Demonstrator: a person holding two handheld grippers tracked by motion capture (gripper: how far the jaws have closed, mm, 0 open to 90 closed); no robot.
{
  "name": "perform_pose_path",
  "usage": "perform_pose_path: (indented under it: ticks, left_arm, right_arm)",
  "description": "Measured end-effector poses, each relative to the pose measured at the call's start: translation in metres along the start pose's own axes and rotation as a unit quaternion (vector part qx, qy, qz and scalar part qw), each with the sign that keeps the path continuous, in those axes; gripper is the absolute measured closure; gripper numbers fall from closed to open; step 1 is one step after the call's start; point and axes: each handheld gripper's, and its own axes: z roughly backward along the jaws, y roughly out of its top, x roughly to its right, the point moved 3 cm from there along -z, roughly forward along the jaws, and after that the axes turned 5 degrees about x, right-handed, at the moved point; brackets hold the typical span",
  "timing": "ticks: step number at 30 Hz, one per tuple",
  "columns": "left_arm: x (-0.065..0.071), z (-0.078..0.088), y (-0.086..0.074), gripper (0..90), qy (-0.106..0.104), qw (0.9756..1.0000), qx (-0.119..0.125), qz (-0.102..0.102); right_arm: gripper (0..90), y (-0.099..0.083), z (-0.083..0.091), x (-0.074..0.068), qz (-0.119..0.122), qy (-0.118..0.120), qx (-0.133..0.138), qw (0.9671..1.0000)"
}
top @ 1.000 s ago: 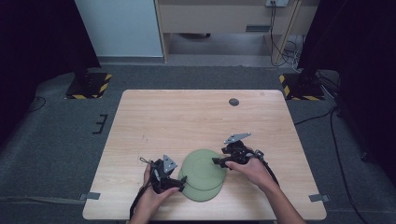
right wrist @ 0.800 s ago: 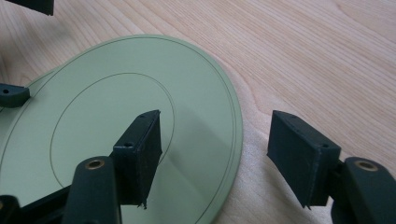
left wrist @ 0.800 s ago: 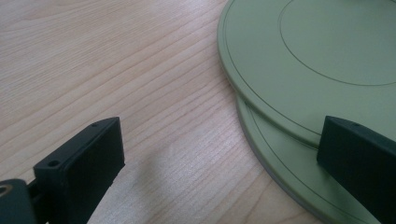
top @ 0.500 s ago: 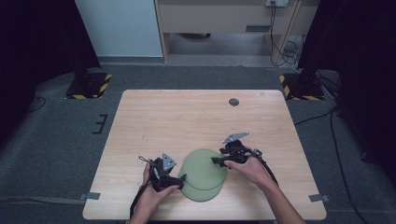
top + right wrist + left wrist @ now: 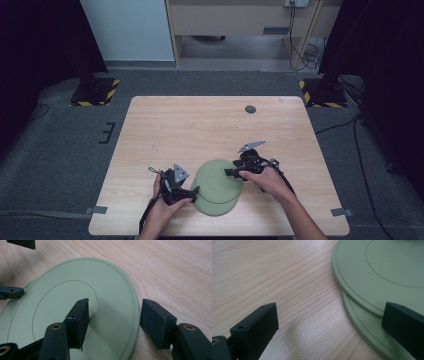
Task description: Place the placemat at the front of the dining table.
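Note:
Two pale green plates lie stacked and offset near the table's front edge, the upper plate [image 5: 218, 179] [image 5: 75, 297] [image 5: 387, 265] on the lower plate [image 5: 216, 208] [image 5: 364, 332]. My right gripper [image 5: 230, 172] [image 5: 115, 308] straddles the upper plate's right rim, one jaw over the plate and one beside the rim over the wood. Its jaws have just been closing, with the rim between them; a gap remains. My left gripper [image 5: 194, 192] [image 5: 330, 315] stands open at the plates' left edge, one jaw over the lower plate's rim, the other above bare wood.
A small dark round disc [image 5: 250, 109] sits near the far edge of the wooden table [image 5: 200, 130]. The table's front edge runs just below the plates. Stands with striped yellow-black feet [image 5: 95, 92] sit on the floor beyond the table.
The right gripper has edged slightly toward the plates. The left hand and both plates keep their places.

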Motion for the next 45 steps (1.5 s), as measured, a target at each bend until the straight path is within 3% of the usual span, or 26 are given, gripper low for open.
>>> perform_pose_path:
  ticks: [9,16,18,23,33,45]
  left_arm:
    - [0.000,0.000,0.000,0.0,0.002,1.0000,0.001,0.001]
    - [0.001,0.000,-0.001,0.0,0.004,1.0000,0.002,0.003]
    - [0.001,0.000,-0.001,0.0,0.004,1.0000,0.002,0.003]
    - [0.001,0.000,-0.001,0.0,0.004,1.0000,0.002,0.003]
    - [0.001,0.000,-0.001,0.0,0.005,1.0000,0.002,0.004]
    - [0.000,0.003,0.000,2.6,0.005,1.0000,0.008,0.002]
  right_arm:
    - [40.4,-0.001,-0.001,0.000,-0.011,0.011,-0.001,0.9999]
    - [46.5,-0.001,0.001,0.002,-0.019,0.010,0.000,0.9998]
    - [54.5,0.000,0.003,0.002,-0.013,0.000,0.008,0.9999]
    - [62.7,0.001,0.007,0.001,0.000,-0.015,0.015,0.9998]
    - [79.5,0.005,0.017,0.002,0.012,-0.020,0.044,0.9988]
    - [86.0,0.014,0.028,-0.008,0.028,-0.018,0.069,0.9971]
